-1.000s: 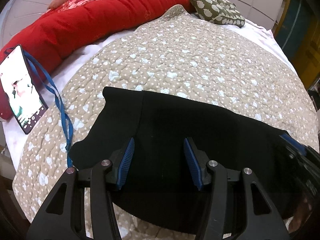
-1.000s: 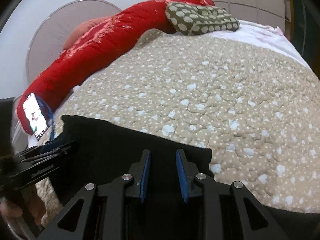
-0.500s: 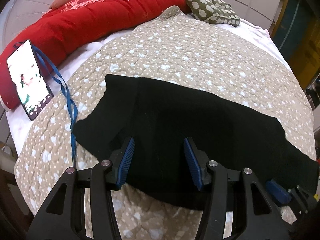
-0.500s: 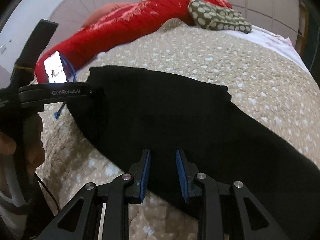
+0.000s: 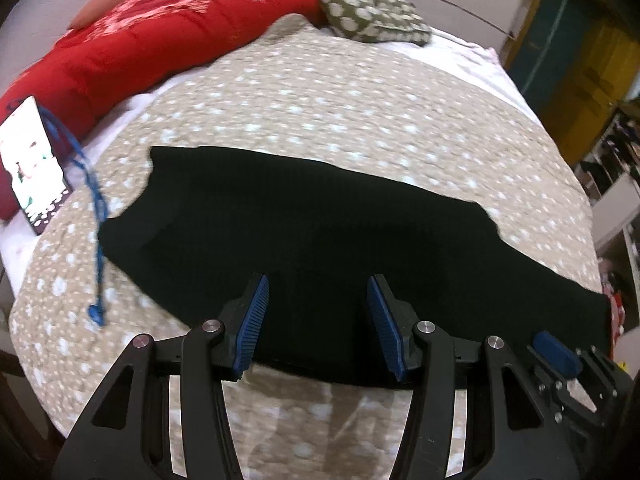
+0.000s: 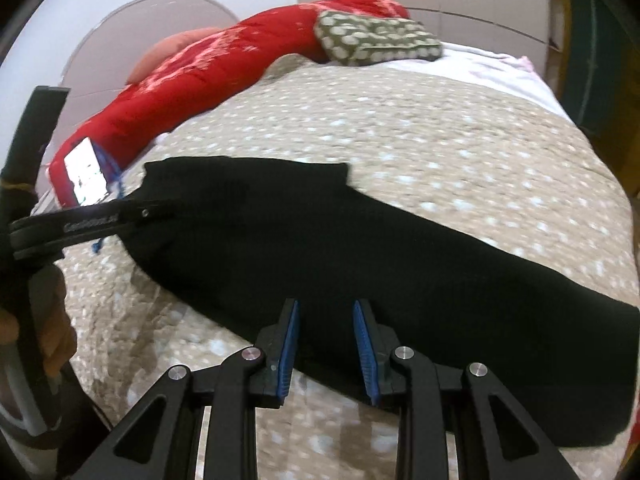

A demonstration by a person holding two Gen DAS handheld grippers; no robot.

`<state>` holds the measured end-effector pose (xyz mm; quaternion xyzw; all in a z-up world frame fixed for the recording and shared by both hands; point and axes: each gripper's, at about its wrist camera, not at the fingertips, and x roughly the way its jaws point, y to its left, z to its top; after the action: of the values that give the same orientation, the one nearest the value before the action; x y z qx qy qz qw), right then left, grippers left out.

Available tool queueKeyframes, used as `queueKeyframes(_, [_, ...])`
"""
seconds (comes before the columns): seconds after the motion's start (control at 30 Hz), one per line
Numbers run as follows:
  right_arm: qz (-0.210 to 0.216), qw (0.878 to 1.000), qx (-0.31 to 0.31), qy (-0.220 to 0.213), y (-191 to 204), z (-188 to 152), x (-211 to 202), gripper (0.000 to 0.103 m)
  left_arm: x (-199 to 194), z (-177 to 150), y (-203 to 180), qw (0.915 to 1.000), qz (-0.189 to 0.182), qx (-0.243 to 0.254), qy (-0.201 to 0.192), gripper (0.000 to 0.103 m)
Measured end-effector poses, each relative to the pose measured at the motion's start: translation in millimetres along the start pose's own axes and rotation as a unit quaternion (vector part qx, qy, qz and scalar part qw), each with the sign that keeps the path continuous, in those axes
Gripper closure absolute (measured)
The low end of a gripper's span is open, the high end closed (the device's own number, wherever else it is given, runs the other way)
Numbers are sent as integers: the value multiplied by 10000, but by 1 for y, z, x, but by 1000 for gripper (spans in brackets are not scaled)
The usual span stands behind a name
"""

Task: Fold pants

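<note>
Left wrist view: I judge the pants [image 5: 320, 240] folded lengthwise, cross-fold outstanding; left gripper [image 5: 316, 320] and right gripper [image 6: 326, 350] hang released, empty.

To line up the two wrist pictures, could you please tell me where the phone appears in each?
Left wrist view: the phone lies at the far left edge, screen lit.
Right wrist view: the phone sits left of centre, beyond the pants.
Shared landmark: the red quilt right behind it.

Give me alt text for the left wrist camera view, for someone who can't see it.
Black pants lie spread across a beige dotted quilt, with the left claw open above their near edge. A lit phone with a blue strap sits left, beside a red blanket.
</note>
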<state>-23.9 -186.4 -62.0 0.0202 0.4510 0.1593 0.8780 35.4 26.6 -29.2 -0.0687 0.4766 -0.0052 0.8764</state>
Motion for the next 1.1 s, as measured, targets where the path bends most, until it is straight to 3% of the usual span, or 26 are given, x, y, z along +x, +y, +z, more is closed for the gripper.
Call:
queueKeyframes(0.4, [-360, 9992, 153, -37, -30, -9, -13, 76, 8, -13, -39, 9987, -296, 379, 159, 52])
queueKeyframes(0.9, [-285, 9993, 232, 93, -40, -16, -6, 76, 16, -28, -55, 9977, -64, 670, 94, 46])
queueKeyframes(1.1, [-285, 9991, 306, 78, -46, -20, -15, 76, 6, -34, -63, 9965, -147, 825, 60, 45])
